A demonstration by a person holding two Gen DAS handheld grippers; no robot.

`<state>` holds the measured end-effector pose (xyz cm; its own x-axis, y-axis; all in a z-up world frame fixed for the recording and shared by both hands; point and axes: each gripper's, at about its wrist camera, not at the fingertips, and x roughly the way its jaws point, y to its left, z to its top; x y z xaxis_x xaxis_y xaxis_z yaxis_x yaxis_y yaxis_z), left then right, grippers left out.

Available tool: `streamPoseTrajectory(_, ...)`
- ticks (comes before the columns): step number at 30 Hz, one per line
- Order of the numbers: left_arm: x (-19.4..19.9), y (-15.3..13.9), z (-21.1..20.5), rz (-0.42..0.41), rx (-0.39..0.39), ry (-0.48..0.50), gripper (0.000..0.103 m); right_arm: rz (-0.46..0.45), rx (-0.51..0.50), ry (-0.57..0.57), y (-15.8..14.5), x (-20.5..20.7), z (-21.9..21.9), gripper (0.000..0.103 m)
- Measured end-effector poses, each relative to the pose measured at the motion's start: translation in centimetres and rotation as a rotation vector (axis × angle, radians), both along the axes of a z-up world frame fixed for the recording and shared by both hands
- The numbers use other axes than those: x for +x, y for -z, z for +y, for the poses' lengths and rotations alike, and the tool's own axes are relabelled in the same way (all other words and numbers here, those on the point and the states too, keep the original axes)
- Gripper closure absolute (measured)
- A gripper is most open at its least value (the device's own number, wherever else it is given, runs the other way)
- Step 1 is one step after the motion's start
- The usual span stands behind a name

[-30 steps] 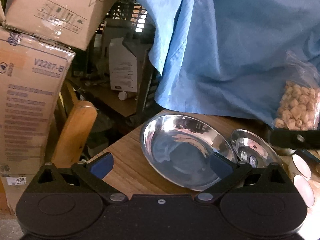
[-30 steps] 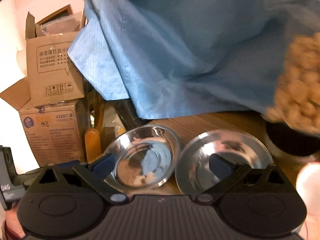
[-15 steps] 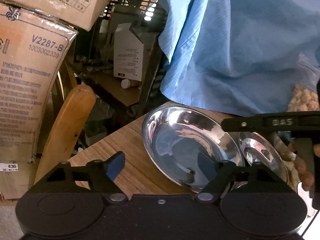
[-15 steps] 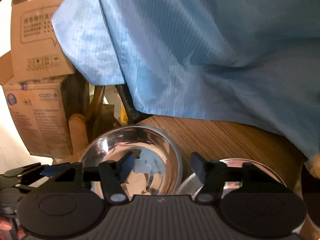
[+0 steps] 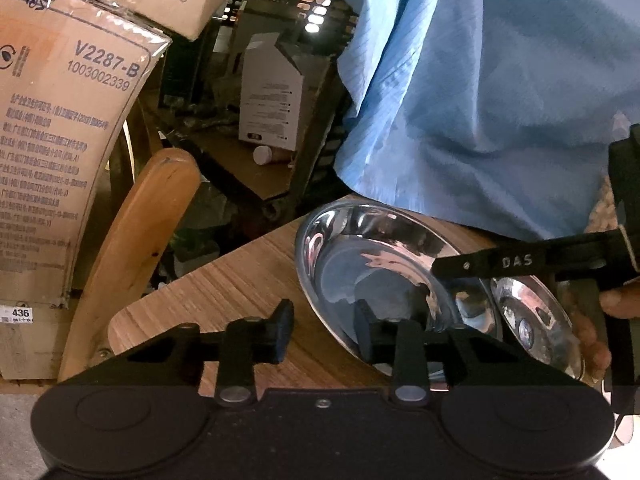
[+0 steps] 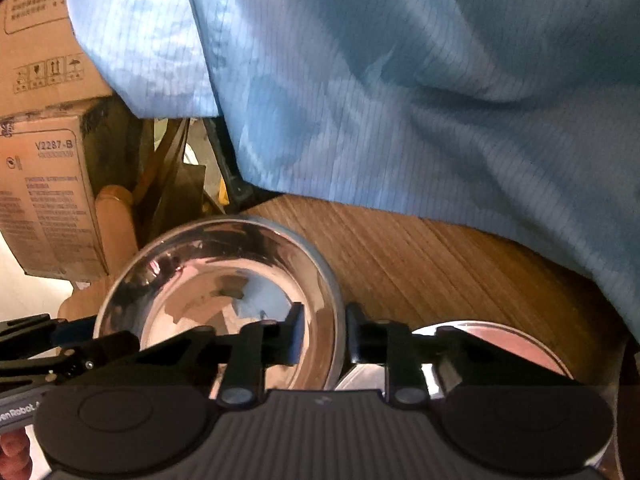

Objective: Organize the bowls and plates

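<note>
A large steel bowl (image 5: 380, 276) (image 6: 224, 280) sits near the left corner of the wooden table (image 5: 240, 280). A smaller steel bowl (image 5: 532, 320) (image 6: 500, 344) lies just to its right. My left gripper (image 5: 323, 332) straddles the big bowl's near-left rim. Its jaws are closing, and bare wood still shows between the outer finger (image 5: 284, 332) and the rim. My right gripper (image 6: 325, 332) has its jaws closing tight across the same bowl's right rim, one finger inside and one outside. In the left wrist view its finger bar (image 5: 516, 261) reaches over that rim.
A blue cloth (image 5: 480, 100) hangs over the table's far side. Cardboard boxes (image 5: 60, 140) and a wooden chair back (image 5: 140, 240) stand beyond the table's left edge. A person's hand (image 5: 616, 300) holds the right gripper beside the small bowl.
Both pairs of jaws have narrowed from wide open. The right gripper moved left and down from over the small bowl to the large bowl's rim. The left gripper stayed in place.
</note>
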<state>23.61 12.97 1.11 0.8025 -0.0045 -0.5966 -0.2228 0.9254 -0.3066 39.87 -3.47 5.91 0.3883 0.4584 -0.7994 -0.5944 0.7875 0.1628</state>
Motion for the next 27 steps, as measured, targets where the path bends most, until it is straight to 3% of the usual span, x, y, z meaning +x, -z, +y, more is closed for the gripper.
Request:
streamPoseTrajectory(1, 0.0, 0.0, 0.0, -0.004, -0.003, 0.0, 0.081, 0.001, -0.001, 0.002, 0.1, 0.1, 0.0, 0.086)
streamPoseTrajectory(9, -0.2, -0.6, 0.4, -0.013, -0.014, -0.035, 0.085, -0.008, 0.055, 0.034, -0.7, 0.0, -0.3, 0.088)
streamPoseTrajectory(16, -1.4, -3.1, 0.8, -0.1, -0.001, -0.056, 0.086, -0.04, 0.118, 0.04, -3.2, -0.9, -1.0, 0.09)
streamPoseTrajectory(21, -2.4, -4.7, 0.1, -0.143, 0.003, -0.026, 0.087, -0.058, 0.154, 0.059, -5.2, -2.6, -3.1, 0.091)
streamPoseTrajectory(27, -3.7, -5.5, -0.9, -0.139, -0.028, 0.069, 0.087, -0.034, 0.179, 0.107, -6.4, -5.6, -6.9, 0.092)
